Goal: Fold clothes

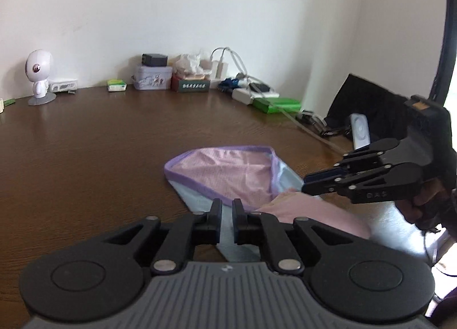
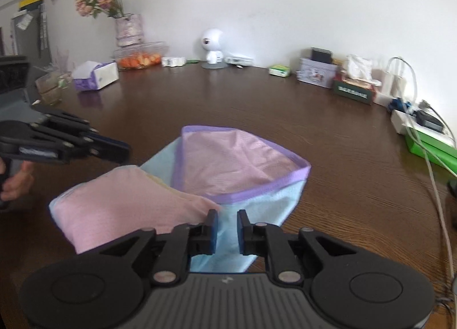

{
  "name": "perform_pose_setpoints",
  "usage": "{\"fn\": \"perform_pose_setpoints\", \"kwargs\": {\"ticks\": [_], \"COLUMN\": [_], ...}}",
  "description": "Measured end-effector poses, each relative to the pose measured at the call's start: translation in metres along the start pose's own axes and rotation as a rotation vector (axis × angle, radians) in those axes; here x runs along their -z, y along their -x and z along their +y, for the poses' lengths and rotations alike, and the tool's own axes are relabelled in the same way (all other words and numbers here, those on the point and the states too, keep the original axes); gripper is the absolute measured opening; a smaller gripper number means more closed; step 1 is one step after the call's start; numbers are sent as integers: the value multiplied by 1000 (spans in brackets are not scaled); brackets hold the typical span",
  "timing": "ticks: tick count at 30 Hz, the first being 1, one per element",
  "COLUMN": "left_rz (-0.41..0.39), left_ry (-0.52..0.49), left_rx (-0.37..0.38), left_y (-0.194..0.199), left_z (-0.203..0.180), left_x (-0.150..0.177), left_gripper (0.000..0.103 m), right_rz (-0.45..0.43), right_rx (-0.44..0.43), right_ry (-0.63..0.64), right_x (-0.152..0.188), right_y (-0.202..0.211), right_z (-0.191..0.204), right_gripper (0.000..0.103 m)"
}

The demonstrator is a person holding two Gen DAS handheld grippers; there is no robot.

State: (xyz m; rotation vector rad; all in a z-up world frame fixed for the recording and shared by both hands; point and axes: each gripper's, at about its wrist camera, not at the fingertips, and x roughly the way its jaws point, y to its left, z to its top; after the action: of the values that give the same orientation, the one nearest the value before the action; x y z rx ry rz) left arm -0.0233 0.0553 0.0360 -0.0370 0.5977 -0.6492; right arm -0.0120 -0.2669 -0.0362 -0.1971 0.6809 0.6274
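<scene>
A pink garment (image 1: 228,169) with purple trim and a light blue underside lies on the brown table (image 1: 100,143). One pink part (image 2: 122,203) is folded over at its near left, and the trimmed flap (image 2: 234,163) lies spread beyond it. My left gripper (image 1: 227,209) hovers over the garment's near light blue edge, fingers a narrow gap apart, gripping nothing. It also shows from the side as the left gripper (image 2: 125,153), beside the folded part. My right gripper (image 2: 227,214) is open above the light blue cloth (image 2: 257,206). Seen from the left wrist, the right gripper (image 1: 307,183) is at the garment's right edge.
Along the wall stand a white figurine (image 2: 212,43), a tin box (image 1: 152,79), a tissue pack (image 2: 95,74), a vase of flowers (image 2: 128,29) and a bowl of fruit (image 2: 140,59). A power strip with cables (image 1: 248,91) and green boxes (image 2: 431,146) crowd the right side.
</scene>
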Motion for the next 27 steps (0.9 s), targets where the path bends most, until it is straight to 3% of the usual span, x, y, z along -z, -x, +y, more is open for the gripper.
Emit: {"fn": "perform_pose_setpoints", "kwargs": {"ticks": [3,5,8,12,17,20,21,24,27], "left_rz": [-8,26,56,91,105,152,171,186,118], "left_ry": [-2,-3,-38,-85,-95,-114,-134,-129,-63], "left_rx": [74,109,86,48,33,9,-6,4,26], "left_y": [17,11,4,-4,-1,-4,-7,-3,4], "left_z": [-14,-25,-32,-41,-50,-51,-52,-51,-40], "left_x": [7,16,23,31,37,48,53,49,29], "left_gripper": [38,39,38,46,46,39,34,33,44], "right_rz": [-64,-108,-103,-5,-42,-53,-37,-22,-44], "right_rx": [-43,-138,-249,-172,-160,-223,-216,-151,-177], "right_ry": [-43,-70,-56,29,-26,-59,-47,15,-34], "right_x": [1,4,12,31,36,43,48,58,47], "right_y": [28,43,38,15,37,48,46,43,52], "right_z": [-4,-2,15,34,30,29,31,40,33], "right_gripper": [18,20,23,24,26,33,29,29,34]}}
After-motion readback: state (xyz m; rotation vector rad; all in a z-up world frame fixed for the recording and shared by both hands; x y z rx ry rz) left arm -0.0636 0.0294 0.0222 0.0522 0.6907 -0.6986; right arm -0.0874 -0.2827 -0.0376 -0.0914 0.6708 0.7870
